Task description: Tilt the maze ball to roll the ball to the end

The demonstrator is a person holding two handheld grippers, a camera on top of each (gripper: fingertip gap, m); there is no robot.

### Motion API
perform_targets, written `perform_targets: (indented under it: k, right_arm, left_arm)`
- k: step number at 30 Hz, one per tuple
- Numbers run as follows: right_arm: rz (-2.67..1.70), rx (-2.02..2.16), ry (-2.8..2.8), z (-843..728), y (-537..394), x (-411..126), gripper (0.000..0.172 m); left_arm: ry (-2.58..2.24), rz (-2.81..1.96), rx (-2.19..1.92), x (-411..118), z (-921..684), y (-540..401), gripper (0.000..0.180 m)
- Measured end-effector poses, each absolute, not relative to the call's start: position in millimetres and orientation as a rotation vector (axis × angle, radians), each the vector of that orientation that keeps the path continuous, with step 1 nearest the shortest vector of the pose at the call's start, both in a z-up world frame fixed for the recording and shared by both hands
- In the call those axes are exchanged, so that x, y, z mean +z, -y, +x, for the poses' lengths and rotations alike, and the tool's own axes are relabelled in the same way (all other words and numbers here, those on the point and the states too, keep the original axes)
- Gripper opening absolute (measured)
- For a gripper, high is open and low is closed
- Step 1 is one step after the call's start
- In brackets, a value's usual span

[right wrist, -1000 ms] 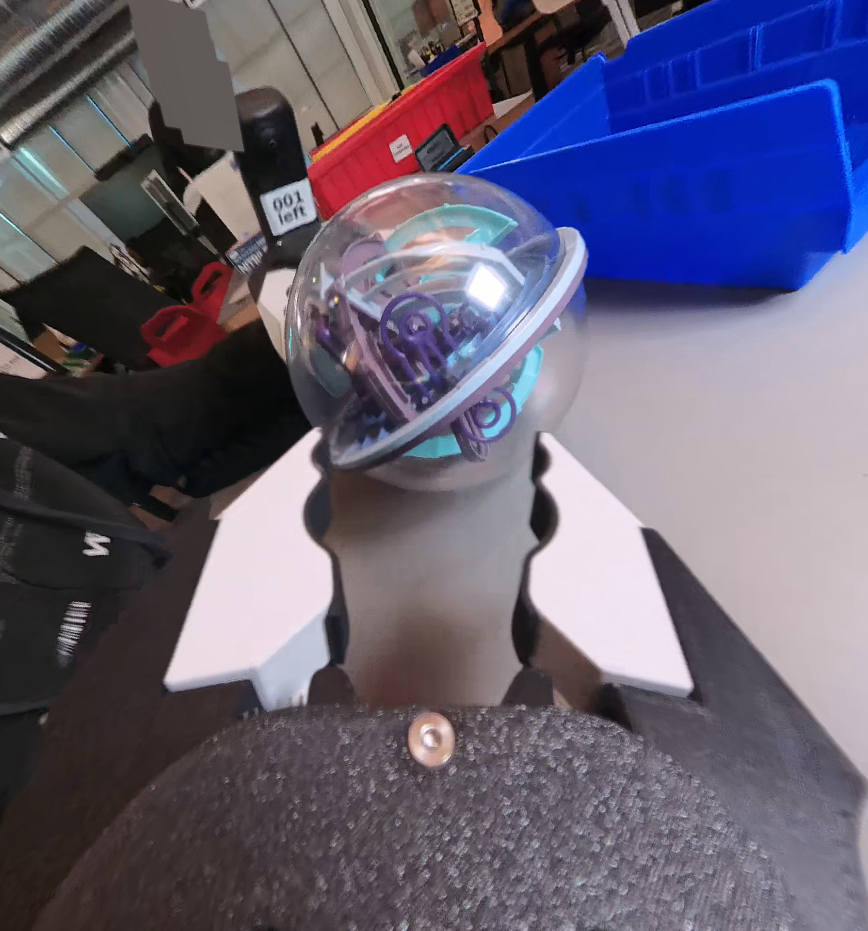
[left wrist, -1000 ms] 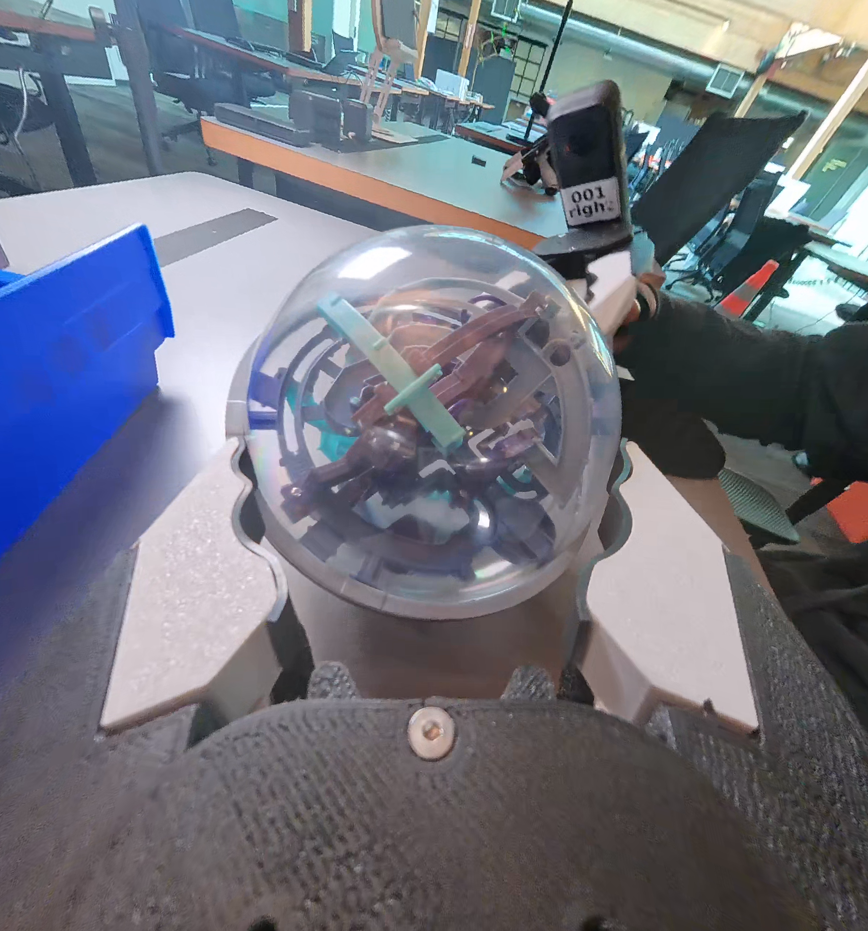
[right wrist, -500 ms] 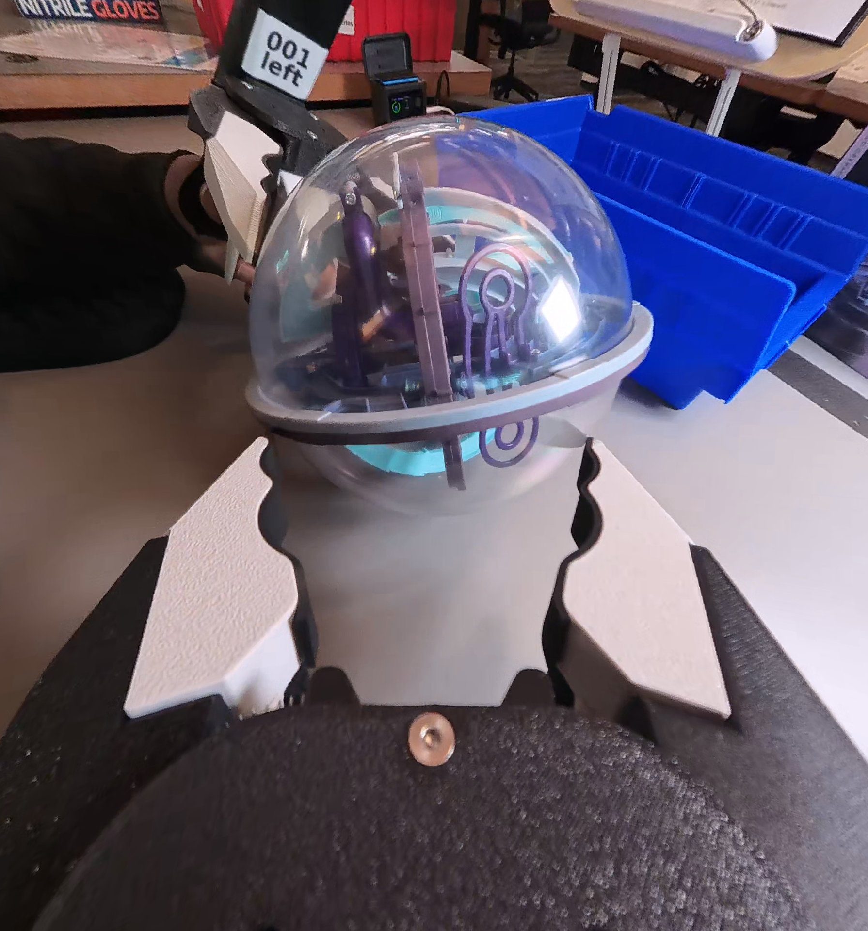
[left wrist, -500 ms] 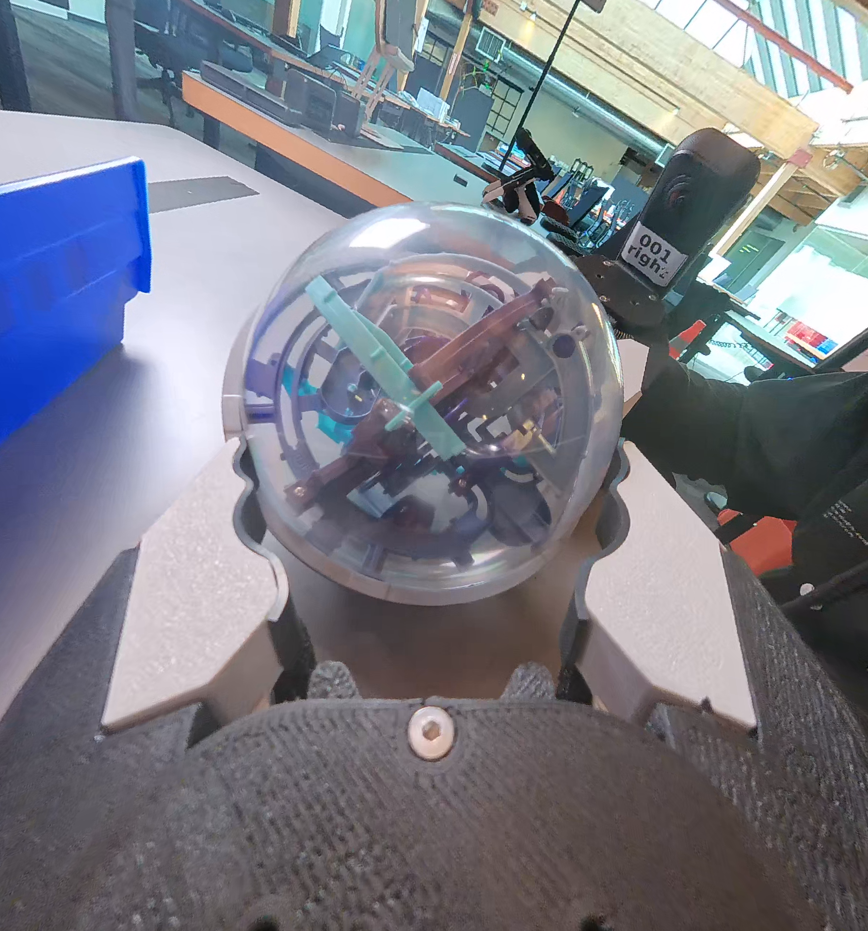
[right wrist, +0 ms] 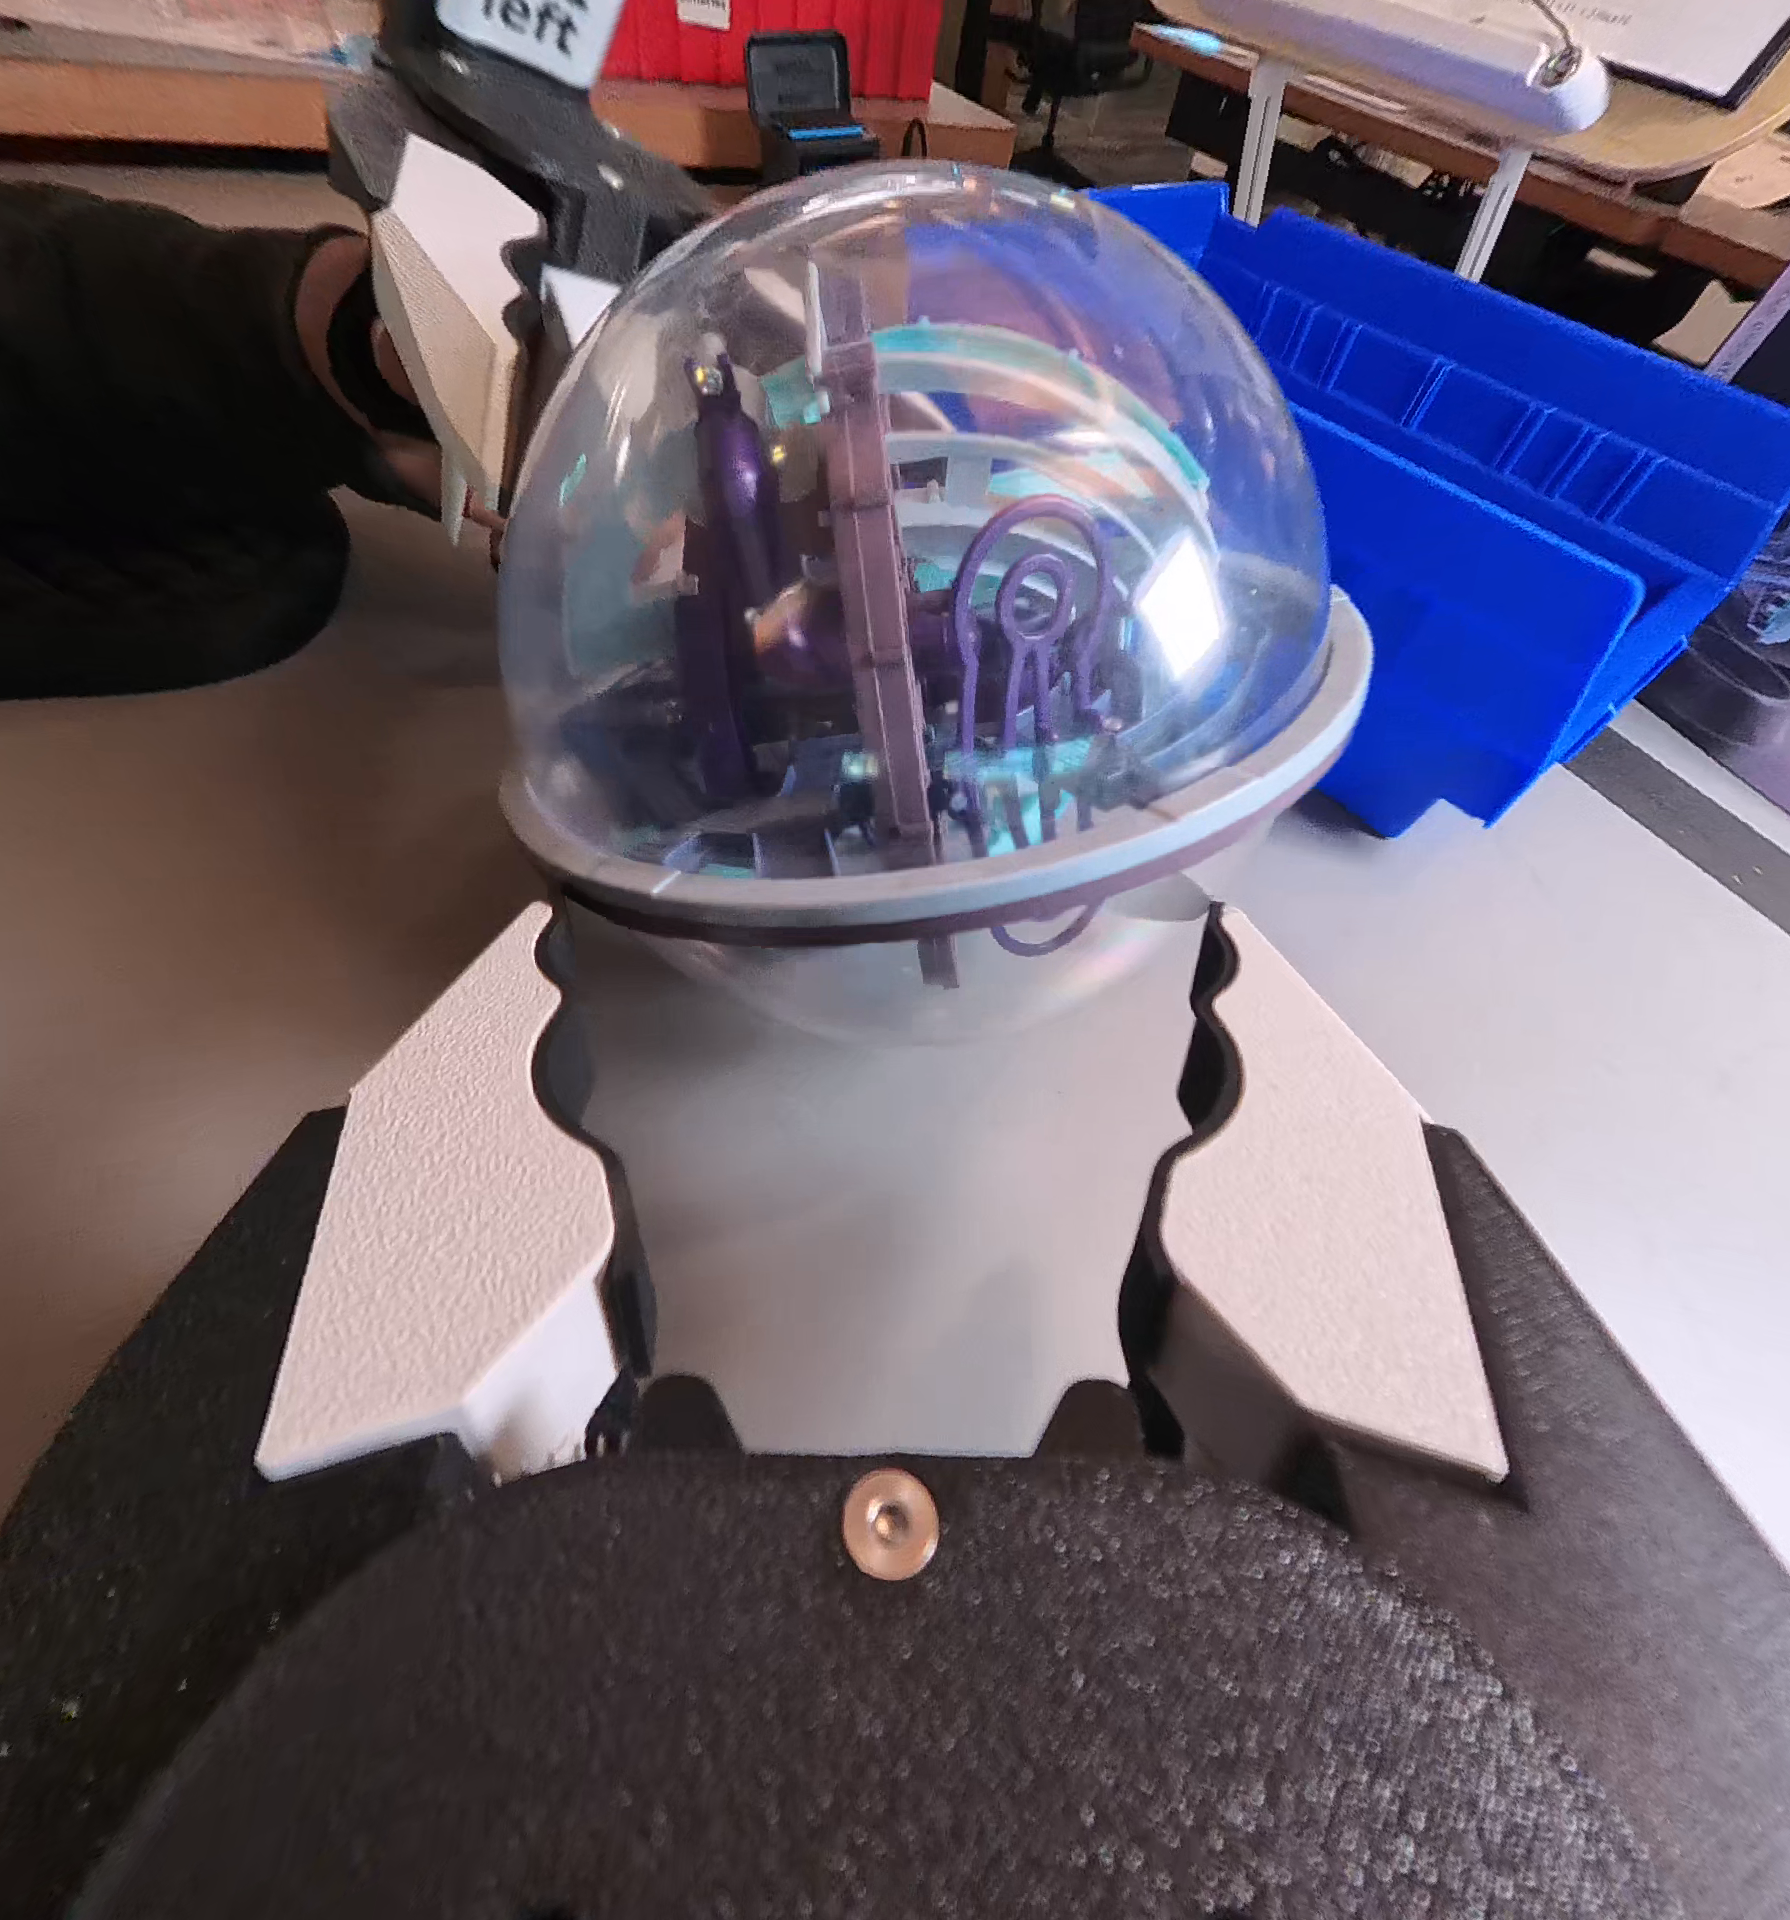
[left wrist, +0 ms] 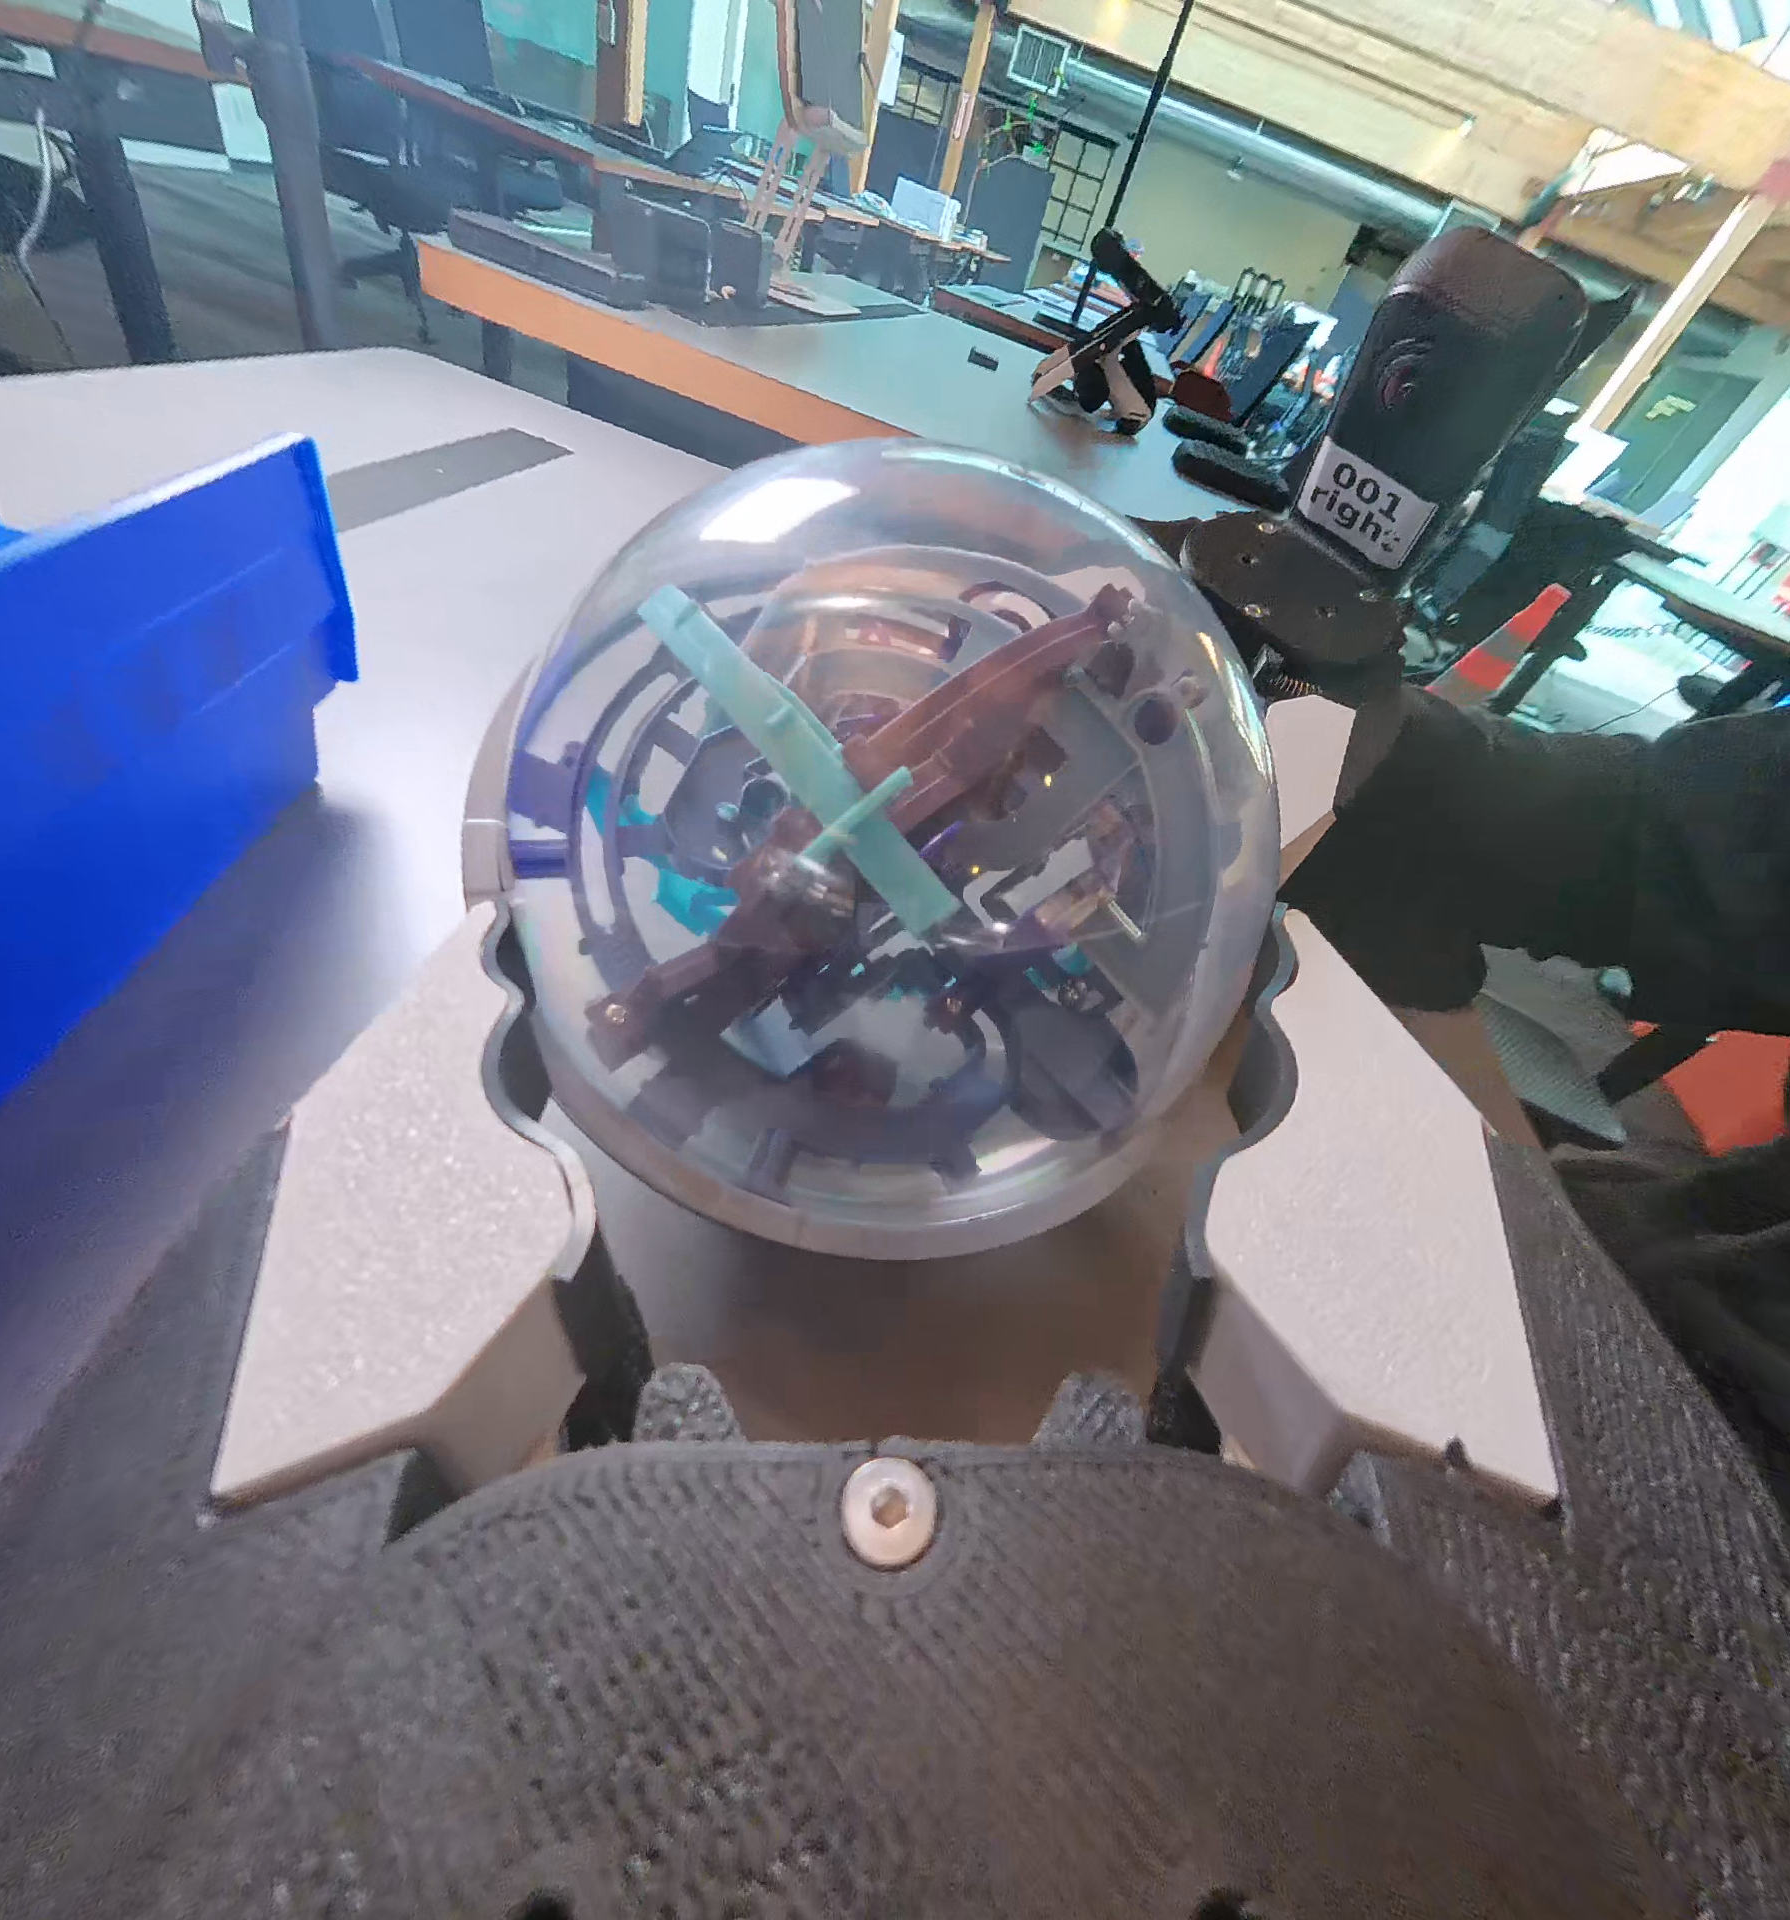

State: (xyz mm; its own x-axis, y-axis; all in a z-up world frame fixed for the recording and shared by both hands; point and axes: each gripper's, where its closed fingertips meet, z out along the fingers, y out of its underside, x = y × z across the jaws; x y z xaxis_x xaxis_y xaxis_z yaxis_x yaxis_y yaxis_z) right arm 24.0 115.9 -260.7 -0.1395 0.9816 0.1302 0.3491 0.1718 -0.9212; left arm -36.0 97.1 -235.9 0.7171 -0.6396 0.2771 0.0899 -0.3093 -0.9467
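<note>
- Maze ball [left wrist: 886, 842]: a clear sphere with purple, brown and teal tracks inside and a grey band around its middle, held above a pale grey table [right wrist: 1493, 1039].
- Left gripper [left wrist: 886, 935]: jaws spread wide around the sphere, both wavy inner pads [left wrist: 517, 997] pressed against its sides near the fingertips, so the sphere is pinched between them.
- Right gripper [right wrist: 880, 925]: jaws also wide, fingertips [right wrist: 1208, 935] meeting the lower clear half just under the grey band, one on each side; the contact itself is blurred.
- Orientation: in the right wrist view the band runs almost level, slightly raised toward the right.
- Blue bin [right wrist: 1493, 499]: stands on the table behind the sphere, apart from it.
- Sleeve [left wrist: 1618, 852]: black, belonging to the person's arm holding the right gripper.
- The small rolling ball cannot be picked out among the tracks.
</note>
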Motion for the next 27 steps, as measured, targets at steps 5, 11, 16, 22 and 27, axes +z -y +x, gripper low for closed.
perform_targets:
  k: [5,11,16,22,27]
  right_arm:
    - [-1.336,0.918,1.687,22,-116,-273,0.115]
    - [-1.406,0.9,1.734,19,-117,-286,0.115]
    - [-1.476,0.938,1.757,17,-120,-291,0.116]
    - [-1.572,1.005,1.787,13,-124,-301,0.116]
    - [-1.599,1.072,1.775,10,-126,-303,0.116]
  left_arm:
    - [-0.506,-1.749,-0.627,-230,-34,-98,0.134]
    - [-0.564,-1.806,-0.509,-226,-33,-101,0.133]
    - [-0.589,-1.911,-0.467,-225,-33,-106,0.133]
    - [-0.601,-1.965,-0.41,-221,-32,-118,0.133]
    - [-0.581,-1.973,-0.433,-219,-34,-125,0.133]
